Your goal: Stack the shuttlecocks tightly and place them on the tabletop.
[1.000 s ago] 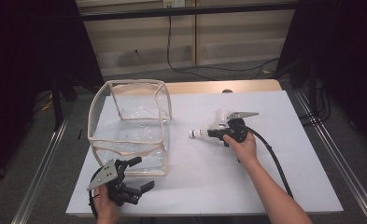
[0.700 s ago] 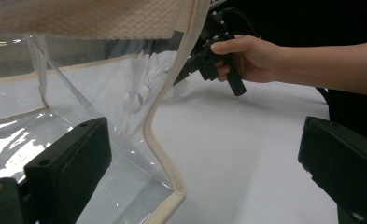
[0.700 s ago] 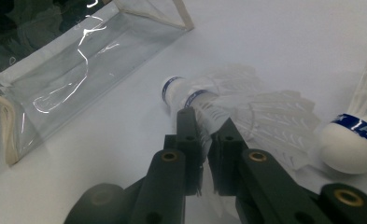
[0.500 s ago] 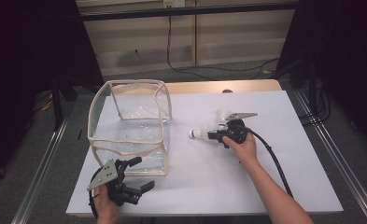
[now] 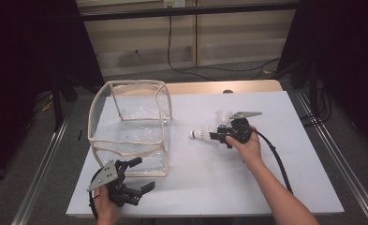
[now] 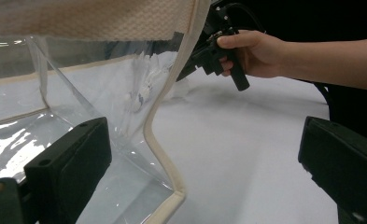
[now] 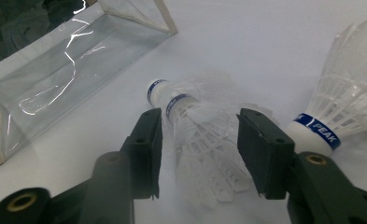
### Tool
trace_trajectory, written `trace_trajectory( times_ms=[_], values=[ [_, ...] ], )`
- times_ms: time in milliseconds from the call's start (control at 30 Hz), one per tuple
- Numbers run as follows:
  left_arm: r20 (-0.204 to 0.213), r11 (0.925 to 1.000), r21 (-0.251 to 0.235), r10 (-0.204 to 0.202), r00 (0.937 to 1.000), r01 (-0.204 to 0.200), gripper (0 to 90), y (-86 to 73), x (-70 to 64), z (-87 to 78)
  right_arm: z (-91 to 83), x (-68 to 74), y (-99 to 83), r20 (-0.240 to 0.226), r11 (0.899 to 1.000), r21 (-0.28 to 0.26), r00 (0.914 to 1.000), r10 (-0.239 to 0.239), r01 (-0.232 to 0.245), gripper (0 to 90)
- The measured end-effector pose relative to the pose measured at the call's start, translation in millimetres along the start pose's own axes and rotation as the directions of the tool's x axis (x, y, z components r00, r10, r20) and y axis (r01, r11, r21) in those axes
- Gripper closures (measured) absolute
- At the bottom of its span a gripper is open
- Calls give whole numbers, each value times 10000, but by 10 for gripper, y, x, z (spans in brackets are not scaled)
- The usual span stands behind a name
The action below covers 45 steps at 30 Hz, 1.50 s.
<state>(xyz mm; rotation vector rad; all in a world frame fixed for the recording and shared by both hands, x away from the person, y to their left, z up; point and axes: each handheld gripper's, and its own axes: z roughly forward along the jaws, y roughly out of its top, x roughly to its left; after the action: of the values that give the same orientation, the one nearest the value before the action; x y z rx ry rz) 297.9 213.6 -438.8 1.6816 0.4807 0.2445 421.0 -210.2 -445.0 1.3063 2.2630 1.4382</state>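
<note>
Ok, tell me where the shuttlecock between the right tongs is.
In the high view the shuttlecock lies on the white table, right of the clear bag, between the right tongs, with a second shuttlecock beside it.

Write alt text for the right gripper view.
The right gripper, its two black jaws open, straddles a white feathered shuttlecock with a blue-banded cork lying on the white table. A second white shuttlecock marked PEAK sits at the right, and a clear plastic bag with beige trim at upper left.
</note>
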Motion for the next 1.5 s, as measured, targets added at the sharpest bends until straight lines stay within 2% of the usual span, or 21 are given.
trace_trajectory(
  times_ms=[500, 800, 967, 1133, 1233, 1500],
  values=[
    [4, 10000, -30, -9, 10000, 9, 28, 3, -5, 2, -146, -32, 52, 358, 9998, -29, 9991, -214, 215, 352],
    [5, 10000, -16, 18, 10000, -18, 28, 5, -5, 0, -243, -77, 98, 719, 9995, -299, 9974, -102, 123, 247],
    [13, 10000, -8, 35, 10000, -35, 28, 7, -9, 0, -268, -96, 121, 903, 9997, -237, 9959, -61, 83, 176],
    [18, 10000, 0, 27, 10000, -27, 28, 6, -8, 0, -274, -129, 132, 1210, 9996, -223, 9925, -153, 181, 156],
    [35, 10000, -4, -47, 10000, 47, 28, 3, -12, 6, -283, -150, 158, 1344, 9994, -329, 9909, -45, 90, 132],
    [-25, 10000, -6, 17, 10000, -17, 28, 10, -11, -2, -266, -179, 208, 1594, 9994, -322, 9872, -65, 118, 116]
  ],
)
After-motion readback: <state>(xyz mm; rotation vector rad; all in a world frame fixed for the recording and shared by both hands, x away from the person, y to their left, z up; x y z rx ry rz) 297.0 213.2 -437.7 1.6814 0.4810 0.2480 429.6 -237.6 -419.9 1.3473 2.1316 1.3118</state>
